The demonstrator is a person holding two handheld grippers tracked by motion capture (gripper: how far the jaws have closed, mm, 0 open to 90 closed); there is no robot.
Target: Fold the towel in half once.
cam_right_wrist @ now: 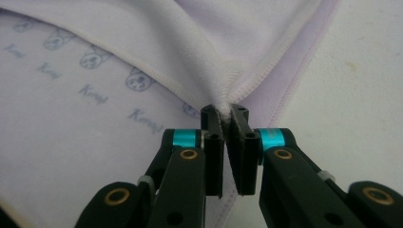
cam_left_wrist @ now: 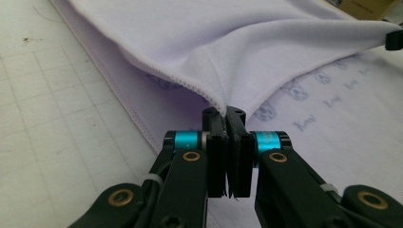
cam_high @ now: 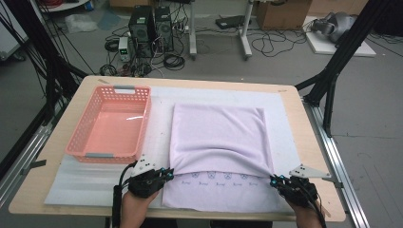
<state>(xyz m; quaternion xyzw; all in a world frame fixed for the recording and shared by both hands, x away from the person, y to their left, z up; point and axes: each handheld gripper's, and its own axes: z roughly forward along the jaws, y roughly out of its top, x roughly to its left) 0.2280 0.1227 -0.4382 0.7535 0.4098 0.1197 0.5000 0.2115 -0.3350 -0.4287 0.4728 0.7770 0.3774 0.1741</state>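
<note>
Right now I have both grippers clamped on the lilac towel [cam_high: 219, 142], which lies spread on the white mat [cam_high: 95, 178] in the middle of the table [cam_high: 304, 123]. Its far part is folded over toward me, so a doubled layer covers most of it and a single printed strip with small faces and lettering stays bare along the near edge.

My left gripper [cam_high: 167, 174] sits at the near left corner of that folded layer. In the left gripper view its jaws [cam_left_wrist: 228, 114] are pressed together with the hemmed corner of the upper layer pinched between the tips, and the cloth rises from there in a taut ridge toward the other gripper [cam_left_wrist: 393, 40], seen at the far right edge.

My right gripper [cam_high: 275, 180] holds the matching near right corner. In the right gripper view the jaws [cam_right_wrist: 227, 111] are closed tight on a bunched fold of cloth where two hems meet, with the printed strip to the left of them and bare mat to the right.

Between the two grips the folded edge sags in a shallow curve. A pink plastic basket [cam_high: 138, 102] stands on the mat just left of the towel, apart from it.
</note>
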